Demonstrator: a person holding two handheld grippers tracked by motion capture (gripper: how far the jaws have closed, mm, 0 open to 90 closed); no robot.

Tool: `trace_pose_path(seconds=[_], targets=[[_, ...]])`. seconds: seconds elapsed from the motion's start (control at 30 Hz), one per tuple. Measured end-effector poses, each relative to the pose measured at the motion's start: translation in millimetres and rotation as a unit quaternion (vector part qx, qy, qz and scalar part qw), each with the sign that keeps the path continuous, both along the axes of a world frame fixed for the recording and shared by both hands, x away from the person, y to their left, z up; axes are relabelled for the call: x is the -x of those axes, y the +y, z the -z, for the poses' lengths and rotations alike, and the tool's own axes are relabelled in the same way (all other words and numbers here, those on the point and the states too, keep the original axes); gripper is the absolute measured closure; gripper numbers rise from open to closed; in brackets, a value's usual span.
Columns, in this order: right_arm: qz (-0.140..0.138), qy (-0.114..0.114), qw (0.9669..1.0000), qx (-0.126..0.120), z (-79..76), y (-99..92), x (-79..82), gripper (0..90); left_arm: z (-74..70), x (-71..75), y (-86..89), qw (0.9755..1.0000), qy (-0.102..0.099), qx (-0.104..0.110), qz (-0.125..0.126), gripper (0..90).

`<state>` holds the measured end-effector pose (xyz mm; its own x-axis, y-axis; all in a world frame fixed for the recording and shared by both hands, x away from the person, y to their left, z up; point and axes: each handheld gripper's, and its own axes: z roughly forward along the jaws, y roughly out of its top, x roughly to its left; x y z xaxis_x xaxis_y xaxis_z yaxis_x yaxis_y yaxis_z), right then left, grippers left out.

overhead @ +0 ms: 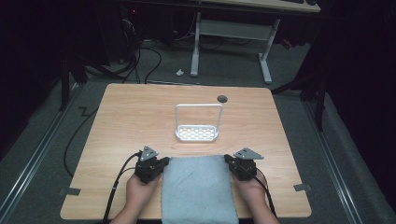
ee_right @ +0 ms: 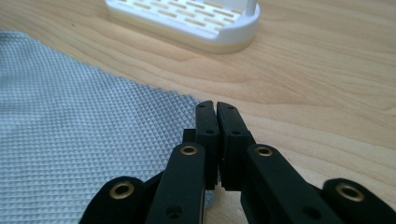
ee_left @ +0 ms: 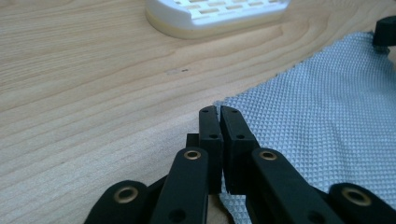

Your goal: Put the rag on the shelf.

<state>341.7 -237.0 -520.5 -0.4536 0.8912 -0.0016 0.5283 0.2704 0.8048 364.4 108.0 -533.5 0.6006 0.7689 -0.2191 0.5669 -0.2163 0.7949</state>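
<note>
A grey waffle-weave towel (overhead: pixel 196 186) lies flat at the table's near edge. My left gripper (overhead: pixel 164 161) sits at its far left corner and my right gripper (overhead: pixel 227 158) at its far right corner, each held in a hand. In the left gripper view the jaws (ee_left: pixel 219 109) stand together right on the towel (ee_left: pixel 317 116) corner, which runs under them. In the right gripper view the jaws (ee_right: pixel 215 105) are likewise together on the towel (ee_right: pixel 70 116) corner. A white slotted rack (overhead: pixel 197 133) with a tall wire handle stands just beyond the towel.
The rack's base (ee_left: pixel 215 14) (ee_right: pixel 187 18) lies close ahead of both grippers. A dark round grommet (overhead: pixel 222 98) sits near the wooden table's (overhead: pixel 126 121) far edge. Bare wood spreads left and right of the rack. A white desk frame (overhead: pixel 266 60) stands on the floor beyond.
</note>
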Motion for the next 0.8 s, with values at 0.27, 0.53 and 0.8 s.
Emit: trace_pose_path(seconds=[0.27, 0.53, 0.8], targets=[[-0.001, -0.046, 0.9989, -0.012, -11.3, -0.4, 13.2, 89.1, -4.2, 5.9, 5.3, 0.9991, -0.031, 0.028, -0.008, 88.1], [-0.001, -0.08, 0.9964, -0.027, -21.2, -1.8, 20.9, 89.1, -12.8, 14.1, 6.2, 0.9967, -0.064, 0.045, -0.018, 88.2], [0.001, -0.104, 0.9938, -0.039, -29.7, -2.7, 26.4, 89.1, -24.5, 21.2, 9.5, 0.9939, -0.082, 0.071, -0.021, 88.2]])
